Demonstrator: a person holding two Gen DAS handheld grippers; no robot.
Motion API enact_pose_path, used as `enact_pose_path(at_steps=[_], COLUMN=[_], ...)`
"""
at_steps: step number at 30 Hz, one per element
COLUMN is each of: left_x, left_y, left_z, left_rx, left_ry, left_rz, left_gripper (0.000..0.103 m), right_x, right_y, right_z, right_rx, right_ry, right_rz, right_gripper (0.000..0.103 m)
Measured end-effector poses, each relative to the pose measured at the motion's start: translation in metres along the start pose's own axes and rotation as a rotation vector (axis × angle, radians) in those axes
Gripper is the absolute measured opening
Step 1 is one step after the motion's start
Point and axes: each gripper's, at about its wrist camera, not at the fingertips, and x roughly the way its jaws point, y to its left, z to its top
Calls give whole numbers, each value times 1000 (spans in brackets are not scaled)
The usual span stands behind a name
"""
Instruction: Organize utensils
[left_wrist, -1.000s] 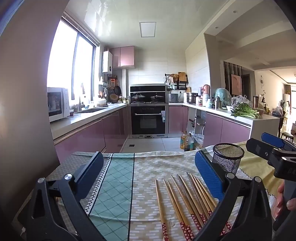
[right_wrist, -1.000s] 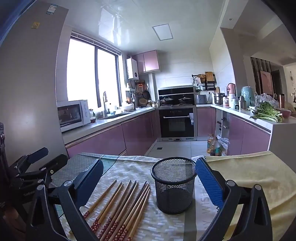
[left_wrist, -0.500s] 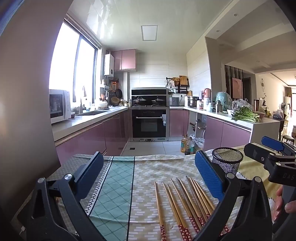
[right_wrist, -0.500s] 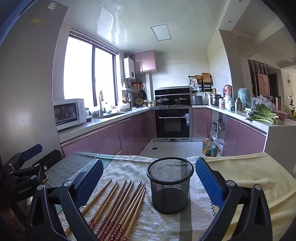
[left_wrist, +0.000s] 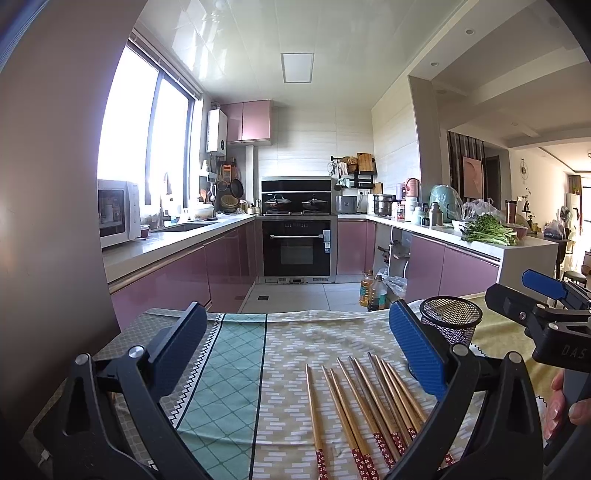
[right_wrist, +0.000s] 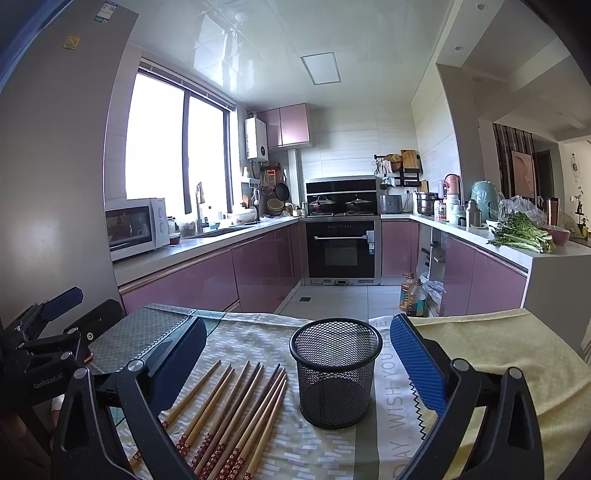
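You are holding both tongs wide apart, gripping nothing. The left gripper (left_wrist: 297, 339) is hovering above the near left part of the table, its blue pads spread over the cloth, and from the right wrist view it is showing at the far left edge (right_wrist: 55, 314), its jaws likewise parted. The right gripper (right_wrist: 299, 350) is hanging over the near middle of the table with the basket sitting between its two fingers in the view, clear of both pads; in the left wrist view it is poking in from the right (left_wrist: 532, 295), with your hand (left_wrist: 565, 406) wrapping its handle at the near right edge.

Going down in size: the table is lying under a patterned tablecloth (right_wrist: 314, 450), with a green diamond-print strip (left_wrist: 229, 369) running along its left part and a yellow towel (right_wrist: 498, 354) covering the right. The black mesh basket (right_wrist: 334, 373) is standing upright on the cloth, right of centre, near the towel's edge. The chopsticks (right_wrist: 236, 413) are lying flat in a loose fan just left of the basket, none touching it; their red-patterned ends are pointing toward you and their bare tips toward the far side. In the left wrist view the same chopsticks (left_wrist: 362, 402) are lying beneath the left gripper's right-hand pad.
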Motion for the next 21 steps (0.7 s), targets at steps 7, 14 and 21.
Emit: enact_pose_path(at_steps=[7,14,21], left_x=[0,0,0], left_y=[-1,-1,-1], left_z=[0,1,1], left_rx=[1,-1,-2], left_ry=[-3,-3,-3], left_rz=[2,1,-1], left_gripper=[97,97,97], right_x=[0,0,-1], right_y=[1,-1,-1], right_z=[0,0,-1], right_rx=[2,3,3], right_ry=[-4,-4,-6], right_rz=[4,6,8], right_gripper=[96,96,96])
